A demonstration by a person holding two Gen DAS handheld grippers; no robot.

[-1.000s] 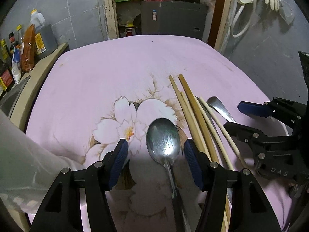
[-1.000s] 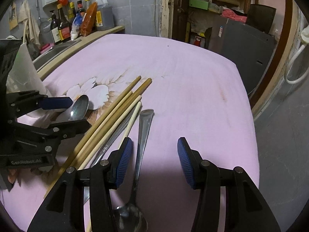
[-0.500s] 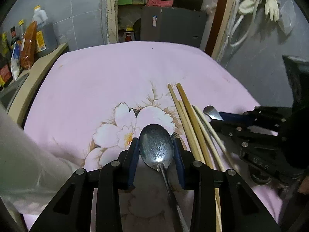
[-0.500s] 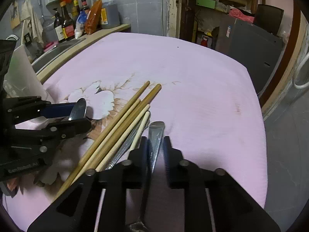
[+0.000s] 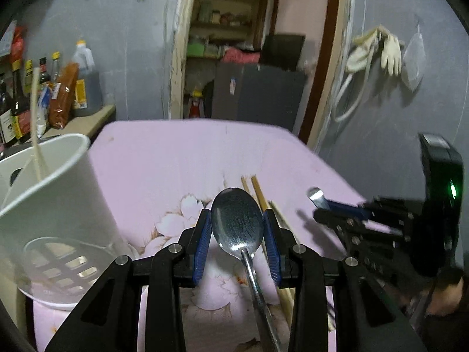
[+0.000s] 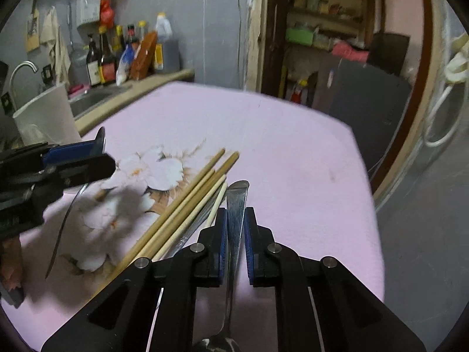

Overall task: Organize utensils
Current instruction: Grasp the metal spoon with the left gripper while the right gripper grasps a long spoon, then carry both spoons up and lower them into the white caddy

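Note:
My left gripper [image 5: 237, 220] is shut on the bowl of a steel spoon [image 5: 238, 226], raised off the pink floral cloth [image 5: 164, 158]; its handle [image 6: 63, 228] hangs down beneath the left gripper [image 6: 98, 149]. The jaws of my right gripper [image 6: 235, 218] are closing on the flat handle of a second spoon [image 6: 238, 196], pads against it, its bowl low in the right wrist view. Several wooden chopsticks [image 6: 187, 205] lie between the grippers. A white holder cup [image 5: 52, 193] stands at the left with one chopstick [image 5: 36, 117] in it.
Another metal utensil [image 6: 190, 231] lies partly under the chopsticks. Sauce bottles [image 6: 123, 55] line a counter beside a sink [image 6: 91, 99] and tap on the left. Beyond the table's far edge is a doorway with a dark cabinet [image 5: 258, 94]. Gloves [image 5: 378, 50] hang on the right wall.
Both grippers have shut, the left on the spoon's bowl and the right on the second spoon's handle. The left has risen with its spoon, and the white cup has come into view.

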